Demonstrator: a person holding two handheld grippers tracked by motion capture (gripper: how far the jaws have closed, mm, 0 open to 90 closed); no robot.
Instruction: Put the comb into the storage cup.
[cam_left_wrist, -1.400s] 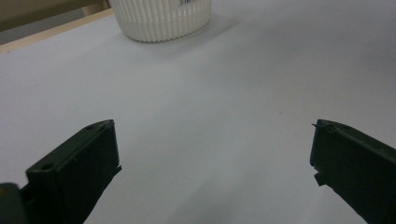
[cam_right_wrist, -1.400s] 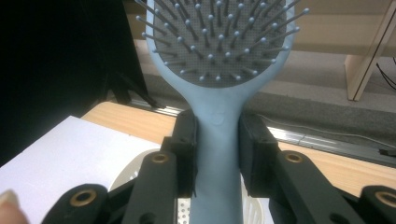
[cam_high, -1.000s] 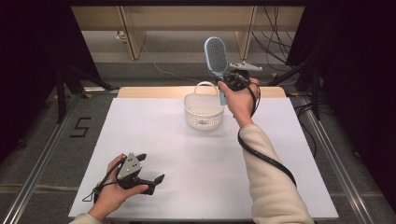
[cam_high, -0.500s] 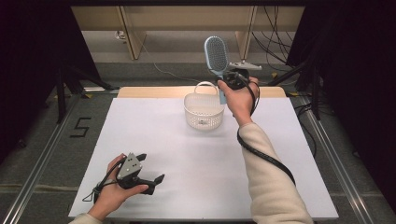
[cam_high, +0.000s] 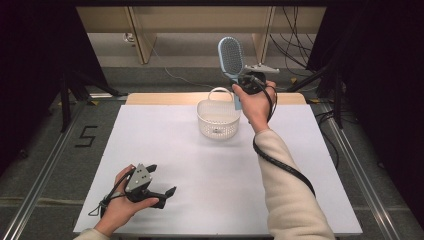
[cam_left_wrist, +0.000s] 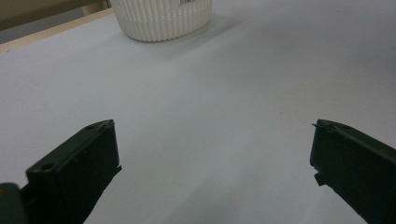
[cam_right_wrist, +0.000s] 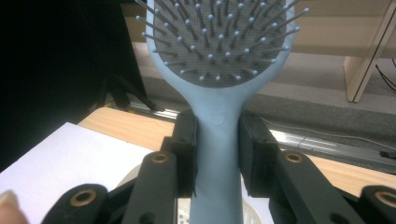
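Observation:
A light blue hairbrush (cam_high: 231, 56) stands upright in the air above a white slotted basket (cam_high: 218, 120) near the table's far edge. My right gripper (cam_high: 239, 85) is shut on its handle, and in the right gripper view both pads press the handle (cam_right_wrist: 217, 140) below the bristled head. The basket's rim (cam_right_wrist: 254, 215) lies just under the gripper. My left gripper (cam_high: 162, 180) rests near the table's front left corner, open, with nothing between its jaws. In the left gripper view the basket (cam_left_wrist: 161, 18) stands far ahead on the white tabletop (cam_left_wrist: 210, 93).
The white tabletop (cam_high: 200, 170) has a wooden strip (cam_high: 165, 98) along its far edge. Metal rails (cam_high: 45, 170) run along both sides of the table. Wooden furniture legs and cables (cam_high: 295, 30) lie on the floor beyond.

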